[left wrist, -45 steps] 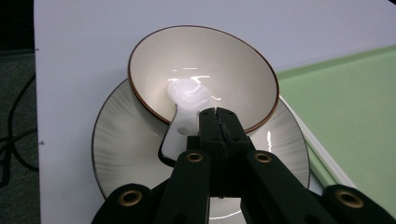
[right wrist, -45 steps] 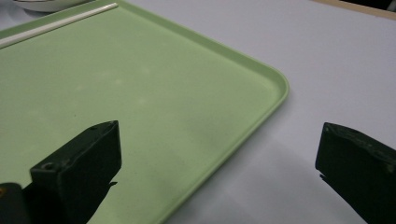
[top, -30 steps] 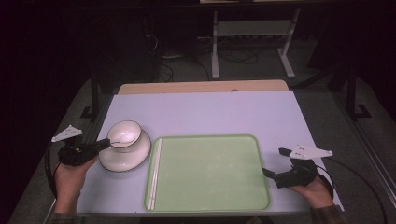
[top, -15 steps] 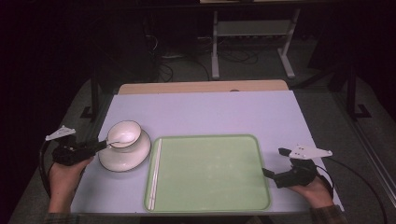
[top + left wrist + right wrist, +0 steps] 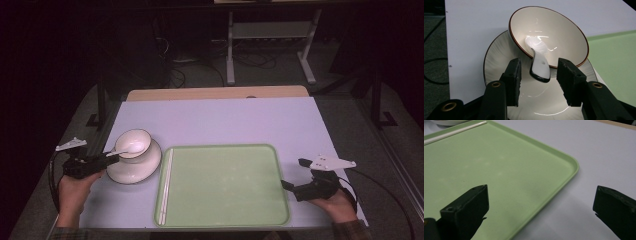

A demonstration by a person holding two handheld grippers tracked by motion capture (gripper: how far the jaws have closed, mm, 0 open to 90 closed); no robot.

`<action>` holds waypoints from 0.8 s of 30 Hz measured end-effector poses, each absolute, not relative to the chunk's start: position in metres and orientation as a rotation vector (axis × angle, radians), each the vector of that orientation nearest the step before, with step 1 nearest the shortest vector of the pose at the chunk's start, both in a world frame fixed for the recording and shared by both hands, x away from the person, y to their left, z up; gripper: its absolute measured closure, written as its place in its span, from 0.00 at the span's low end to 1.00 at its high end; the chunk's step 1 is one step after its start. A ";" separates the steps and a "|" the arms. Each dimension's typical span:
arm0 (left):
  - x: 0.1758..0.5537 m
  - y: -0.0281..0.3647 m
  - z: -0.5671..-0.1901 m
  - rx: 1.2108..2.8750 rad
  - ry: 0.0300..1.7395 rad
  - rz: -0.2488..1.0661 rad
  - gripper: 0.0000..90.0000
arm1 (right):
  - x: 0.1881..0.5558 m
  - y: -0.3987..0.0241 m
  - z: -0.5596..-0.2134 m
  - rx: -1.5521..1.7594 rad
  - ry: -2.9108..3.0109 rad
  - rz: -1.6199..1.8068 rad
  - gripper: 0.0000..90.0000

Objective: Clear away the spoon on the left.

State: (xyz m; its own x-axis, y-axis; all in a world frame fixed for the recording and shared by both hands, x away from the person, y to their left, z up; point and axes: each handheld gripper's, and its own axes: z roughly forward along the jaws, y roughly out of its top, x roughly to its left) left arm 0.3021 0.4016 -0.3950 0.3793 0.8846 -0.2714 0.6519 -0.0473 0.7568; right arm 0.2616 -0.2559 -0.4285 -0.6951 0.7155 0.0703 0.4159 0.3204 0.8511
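A white bowl (image 5: 134,143) (image 5: 554,37) with a dark rim sits tilted on a white plate (image 5: 145,167) (image 5: 496,57), left of a green tray (image 5: 225,185) (image 5: 499,170). A white spoon (image 5: 122,150) (image 5: 539,60) rests in the bowl, its handle hanging over the rim. My left gripper (image 5: 114,159) (image 5: 539,65) is open; its jaws have just been opening, then eased in slightly. The handle lies between them, untouched. My right gripper (image 5: 293,173) (image 5: 541,192) stands open and empty at the tray's right edge.
A pair of white chopsticks (image 5: 166,185) (image 5: 454,132) lies along the tray's left edge. The lilac mat (image 5: 225,122) covers the table, with a wooden strip (image 5: 215,93) at its far edge. A metal stand (image 5: 270,40) and cables are on the floor behind.
My left gripper has opened off the spoon and drawn back to the left, leaving the spoon in the bowl. The right hand has kept still.
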 end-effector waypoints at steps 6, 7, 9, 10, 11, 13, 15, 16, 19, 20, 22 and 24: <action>0.302 0.402 -0.395 1.768 1.345 0.332 0.68 | 0.262 -0.256 -0.429 1.014 2.274 1.317 0.00; 0.302 0.402 -0.395 1.768 1.347 0.331 0.69 | 0.262 -0.256 -0.429 1.014 2.274 1.317 0.00; 0.302 0.403 -0.395 1.767 1.346 0.332 0.72 | 0.262 -0.256 -0.429 1.014 2.273 1.318 0.00; 0.302 0.403 -0.395 1.767 1.346 0.332 0.74 | 0.262 -0.256 -0.429 1.014 2.273 1.318 0.00; 0.302 0.403 -0.395 1.767 1.343 0.333 0.75 | 0.262 -0.256 -0.429 1.014 2.273 1.317 0.00; 0.302 0.403 -0.395 1.766 1.343 0.333 0.78 | 0.262 -0.256 -0.429 1.014 2.273 1.317 0.00; 0.302 0.404 -0.395 1.763 1.339 0.330 0.81 | 0.262 -0.256 -0.429 1.014 2.273 1.317 0.00; 0.302 0.404 -0.395 1.760 1.340 0.327 0.81 | 0.262 -0.256 -0.429 1.014 2.274 1.317 0.00; 0.302 0.404 -0.394 1.749 1.338 0.321 0.82 | 0.262 -0.256 -0.429 1.013 2.275 1.316 0.00; 0.302 0.405 -0.394 1.747 1.336 0.319 0.82 | 0.262 -0.256 -0.429 1.014 2.274 1.316 0.00; 0.302 0.405 -0.393 1.742 1.330 0.317 0.83 | 0.262 -0.256 -0.429 1.013 2.274 1.315 0.00; 0.302 0.404 -0.392 1.733 1.329 0.322 0.83 | 0.262 -0.256 -0.429 1.014 2.274 1.315 0.00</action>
